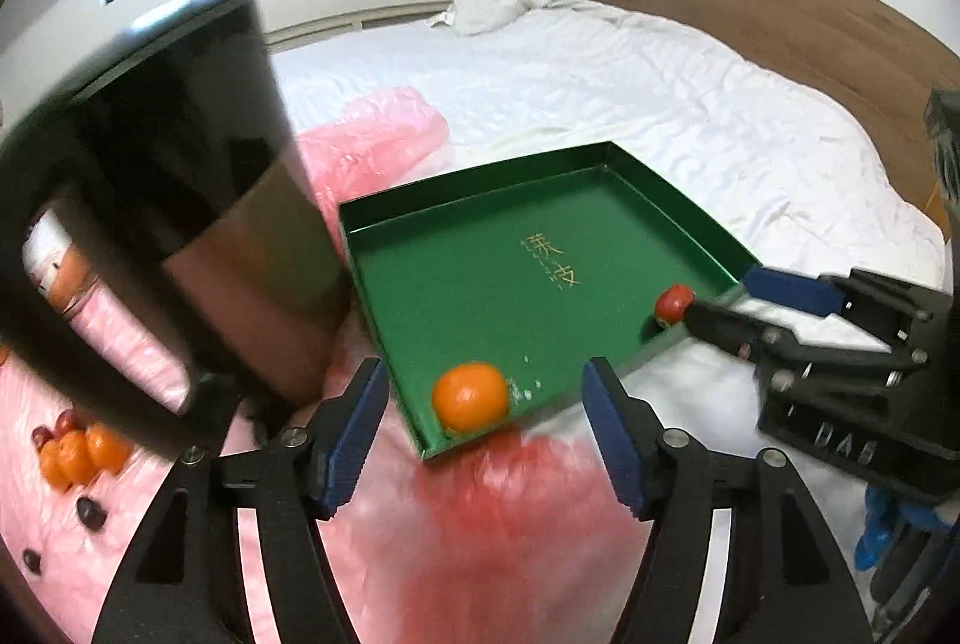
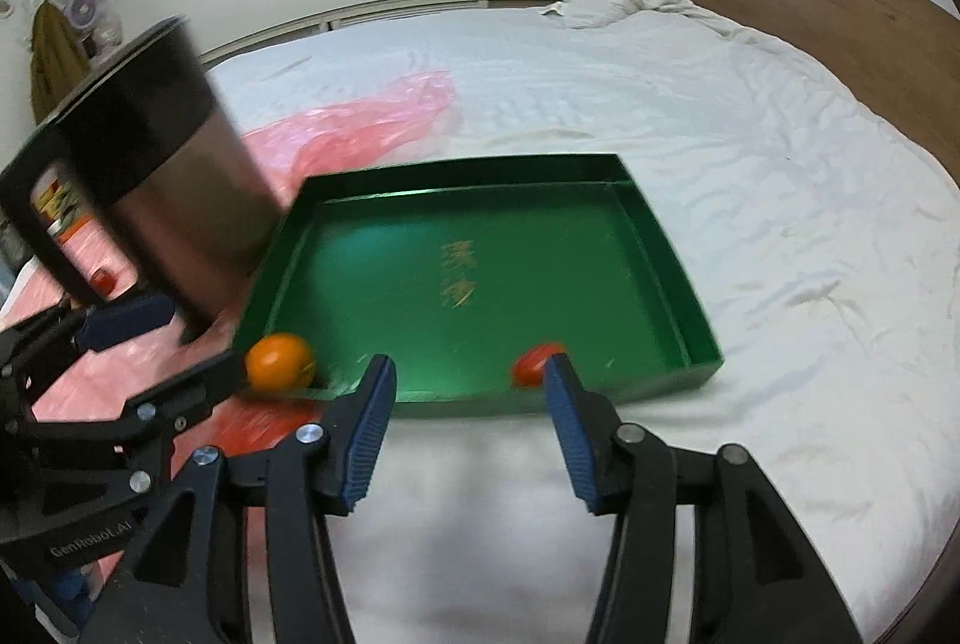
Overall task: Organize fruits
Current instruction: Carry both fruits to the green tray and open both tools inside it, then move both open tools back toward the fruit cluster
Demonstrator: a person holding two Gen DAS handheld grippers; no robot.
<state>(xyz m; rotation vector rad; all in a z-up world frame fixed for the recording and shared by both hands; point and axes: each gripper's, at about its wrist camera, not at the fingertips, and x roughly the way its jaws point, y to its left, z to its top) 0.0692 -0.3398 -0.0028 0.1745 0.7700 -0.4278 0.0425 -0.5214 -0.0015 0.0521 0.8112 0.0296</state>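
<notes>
**Two fruits in green tray, both tools open and empty**

Left wrist view: The left tool [image 1: 483,428] stands with its blue pads well apart and nothing between them. Just beyond it, an orange [image 1: 470,395] lies in the near corner of the green tray [image 1: 480,200], touching the near wall. The tray sits on the white bed [image 1: 660,92], partly over a pink plastic sheet [image 1: 372,140]. A small red fruit [image 1: 673,302] lies in the tray's right-hand near corner, with the right tool [image 1: 729,299] close against it; whether a finger touches it I cannot tell. Only this view shows the remaining stock: a cluster of oranges [image 1: 78,455] and dark red fruits [image 1: 90,512] lying on the pink sheet at far left. A dark cylindrical container [image 1: 156,200], blurred, fills the upper left.

Right wrist view: The right tool [image 2: 468,425] is open wide, gripping nothing. The red fruit [image 2: 531,365] shows just beyond its right pad, inside the tray [image 2: 468,164] by the near wall. The orange [image 2: 279,362] sits in the left near corner, beside the left tool [image 2: 180,350], whose fingers are spread and hold nothing. The tray bears gold characters on its floor. The orange is round and glossy; the red fruit is smaller, smooth, slightly oval.
</notes>
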